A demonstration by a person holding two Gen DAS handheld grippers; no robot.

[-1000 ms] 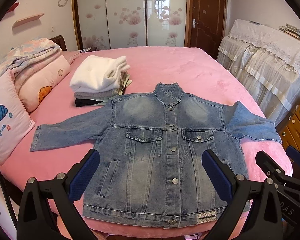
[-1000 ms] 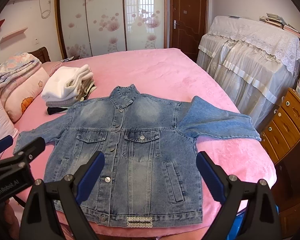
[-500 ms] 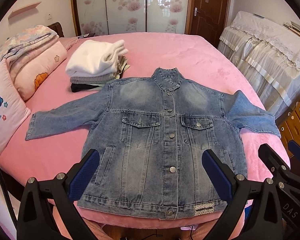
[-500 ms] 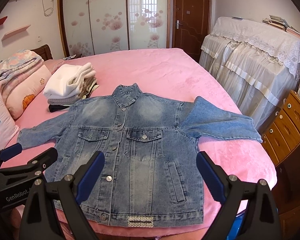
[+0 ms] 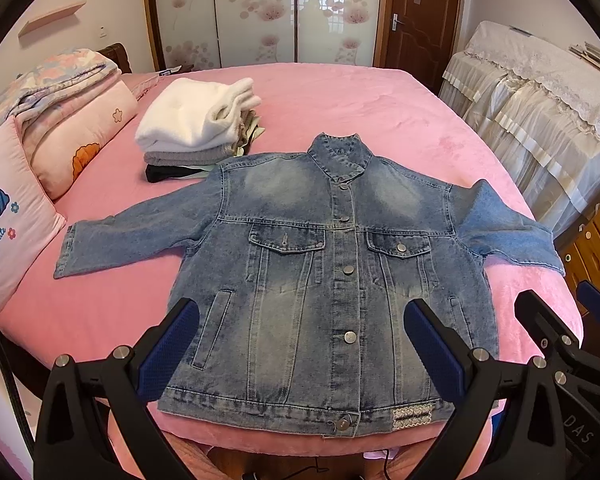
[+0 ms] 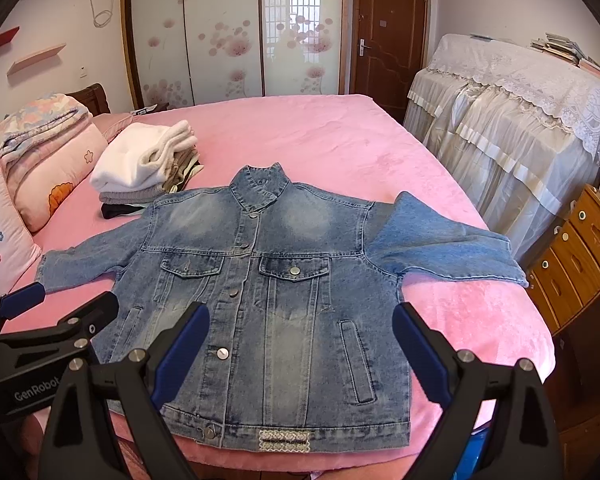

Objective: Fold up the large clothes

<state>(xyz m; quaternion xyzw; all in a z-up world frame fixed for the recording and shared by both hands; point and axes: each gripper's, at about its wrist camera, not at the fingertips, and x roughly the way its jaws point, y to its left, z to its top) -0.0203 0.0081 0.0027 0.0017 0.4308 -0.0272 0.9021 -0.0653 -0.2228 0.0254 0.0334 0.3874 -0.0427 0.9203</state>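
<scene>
My own fingers cover the hem corners of the denim jacket (image 5: 319, 280), and I can't read its woven hem label (image 6: 284, 440). The jacket lies face up, buttoned, sleeves spread, its hem at the near edge of the pink bed (image 5: 359, 96). Open bedding stretches beyond the collar; a stack of folded clothes (image 5: 196, 128) sits near the left shoulder. My left gripper (image 5: 300, 344) and right gripper (image 6: 300, 348) hover, jaws wide apart, holding nothing.
</scene>
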